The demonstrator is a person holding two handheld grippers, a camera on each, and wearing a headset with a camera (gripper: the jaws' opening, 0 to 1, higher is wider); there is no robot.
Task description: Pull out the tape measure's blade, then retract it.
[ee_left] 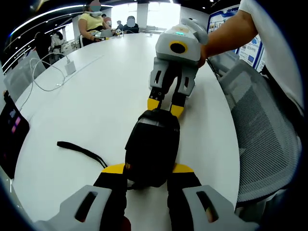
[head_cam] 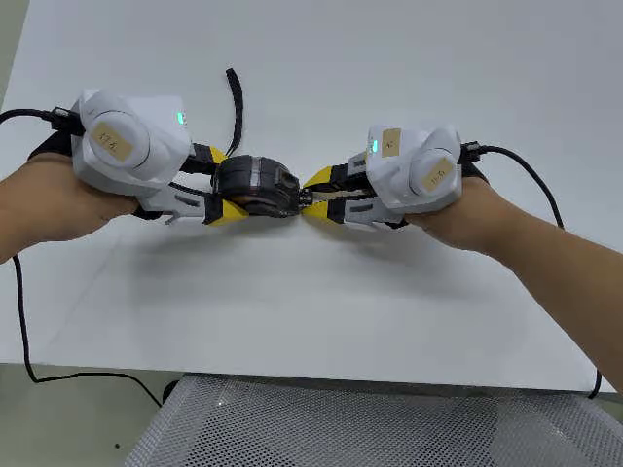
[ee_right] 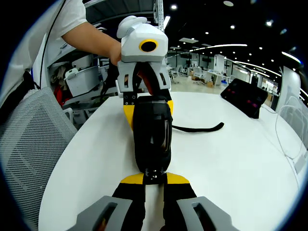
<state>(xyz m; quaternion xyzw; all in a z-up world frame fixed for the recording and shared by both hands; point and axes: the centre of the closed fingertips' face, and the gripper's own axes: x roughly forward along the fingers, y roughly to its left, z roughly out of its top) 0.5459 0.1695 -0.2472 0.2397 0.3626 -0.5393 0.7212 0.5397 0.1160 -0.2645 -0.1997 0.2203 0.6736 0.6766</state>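
A black tape measure (head_cam: 255,185) hangs just above the white table (head_cam: 321,292), its black wrist strap (head_cam: 235,102) trailing behind. My left gripper (head_cam: 220,183) is shut on the case (ee_left: 153,147) from the left, yellow-tipped fingers on both sides. My right gripper (head_cam: 313,196) faces it from the right, shut on the blade's end hook (ee_right: 154,175) at the case mouth. In the right gripper view the case (ee_right: 152,137) stands end-on just past my fingertips. Almost no blade shows between case and hook.
A mesh chair back (head_cam: 370,423) sits below the table's near edge. Black cables (head_cam: 19,321) run off both grippers. In the left gripper view, a dark device (ee_left: 12,132) lies at the table's left and people (ee_left: 94,19) sit at the far end.
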